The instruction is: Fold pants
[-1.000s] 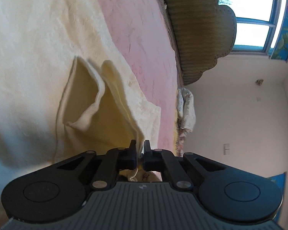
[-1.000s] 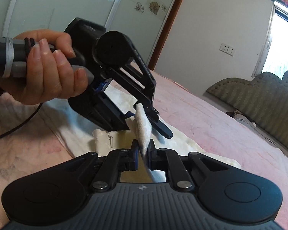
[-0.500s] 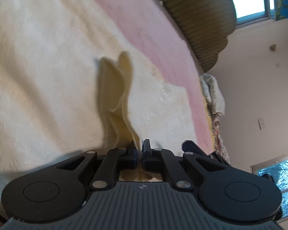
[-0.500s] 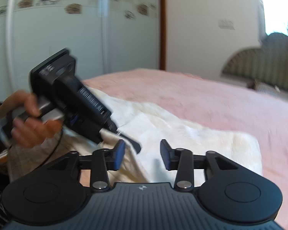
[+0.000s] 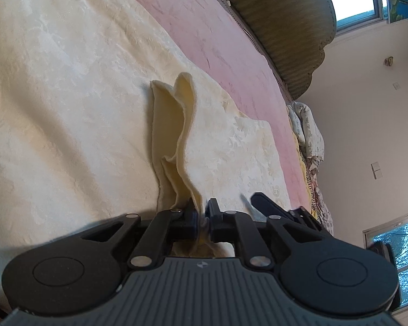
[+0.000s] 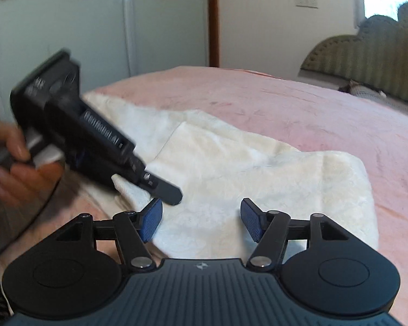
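The cream fleece pants point(image 6: 231, 163) lie folded on the pink bed. My left gripper point(image 5: 202, 213) is shut on a raised edge of the pants point(image 5: 176, 125), which stands up as a ridge above the flat cloth. In the right wrist view the left gripper point(image 6: 160, 190) shows at the left, low over the near corner of the pants, held by a hand. My right gripper point(image 6: 201, 221) is open and empty, just above the near edge of the pants, its blue pads point(image 6: 149, 224) wide apart.
The pink bedspread point(image 6: 285, 103) spreads beyond the pants. An olive padded headboard point(image 6: 367, 54) stands at the far right, with a heap of cloth point(image 5: 307, 135) beside the bed. A wardrobe and a door point(image 6: 212, 19) stand behind.
My right gripper has let go of the pants edge, opened wide and drawn back. My left gripper has lowered its held edge towards the flat cloth.
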Available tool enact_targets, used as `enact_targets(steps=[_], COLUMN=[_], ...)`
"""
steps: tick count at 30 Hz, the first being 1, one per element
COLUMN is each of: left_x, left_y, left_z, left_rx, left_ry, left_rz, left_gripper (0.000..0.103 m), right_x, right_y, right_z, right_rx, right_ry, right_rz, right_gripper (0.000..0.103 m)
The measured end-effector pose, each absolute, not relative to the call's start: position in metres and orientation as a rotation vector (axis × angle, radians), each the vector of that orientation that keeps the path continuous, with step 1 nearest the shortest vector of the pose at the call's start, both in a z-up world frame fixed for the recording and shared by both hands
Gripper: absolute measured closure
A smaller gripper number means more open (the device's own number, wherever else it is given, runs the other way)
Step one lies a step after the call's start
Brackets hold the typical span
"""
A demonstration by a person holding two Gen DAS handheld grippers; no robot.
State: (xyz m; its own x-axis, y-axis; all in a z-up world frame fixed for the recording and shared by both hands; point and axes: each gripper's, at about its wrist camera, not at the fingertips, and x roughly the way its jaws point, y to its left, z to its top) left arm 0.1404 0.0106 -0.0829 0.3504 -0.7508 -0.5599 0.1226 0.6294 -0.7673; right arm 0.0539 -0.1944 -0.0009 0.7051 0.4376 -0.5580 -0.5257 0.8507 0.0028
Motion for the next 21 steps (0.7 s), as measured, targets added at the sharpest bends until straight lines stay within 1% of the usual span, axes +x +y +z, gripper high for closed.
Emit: enact_targets(steps=[5, 8, 9, 10, 12, 15, 18, 21], left_x=[0.140, 0.138, 0.138, 0.138, 0.139, 0.143, 0.145, 0.148], left_y=[0.010, 0.009, 0.010, 0.013, 0.020, 0.027, 0.029, 0.032], left_z=[-0.080, -0.075, -0.074, -0.072, -0.068, -0.067, -0.068, -0.072], left_rx=[-0.684, -0.653, -0.650, -0.650, -0.643, -0.656, -0.672, -0.719], left_ry=[1.052, 1.033, 1.028, 1.022, 1.004, 1.011, 1.018, 1.038], left_rz=[-0.625, -0.619, -0.613, -0.603, -0.573, -0.572, -0.572, -0.566], left_gripper=[0.083, 0.082, 0.080, 0.081, 0.085, 0.085, 0.084, 0.082], right_x=[0.029, 0.024, 0.026, 0.031, 0.034, 0.032, 0.022, 0.017], right_y=[-0.181, -0.165, -0.160, -0.153, -0.149, -0.145, -0.135, -0.125], right_z=[0.009, 0.003, -0.002, -0.008, -0.016, -0.015, -0.014, -0.015], right_rx=[-0.245, -0.316, -0.342, -0.364, -0.353, -0.352, -0.450, -0.534], right_ry=[0.460, 0.475, 0.493, 0.522, 0.549, 0.526, 0.473, 0.458], right_rz=[0.619, 0.641, 0.627, 0.614, 0.624, 0.624, 0.594, 0.574], right_gripper=[0.040, 0.040, 0.040, 0.040, 0.039, 0.039, 0.039, 0.040])
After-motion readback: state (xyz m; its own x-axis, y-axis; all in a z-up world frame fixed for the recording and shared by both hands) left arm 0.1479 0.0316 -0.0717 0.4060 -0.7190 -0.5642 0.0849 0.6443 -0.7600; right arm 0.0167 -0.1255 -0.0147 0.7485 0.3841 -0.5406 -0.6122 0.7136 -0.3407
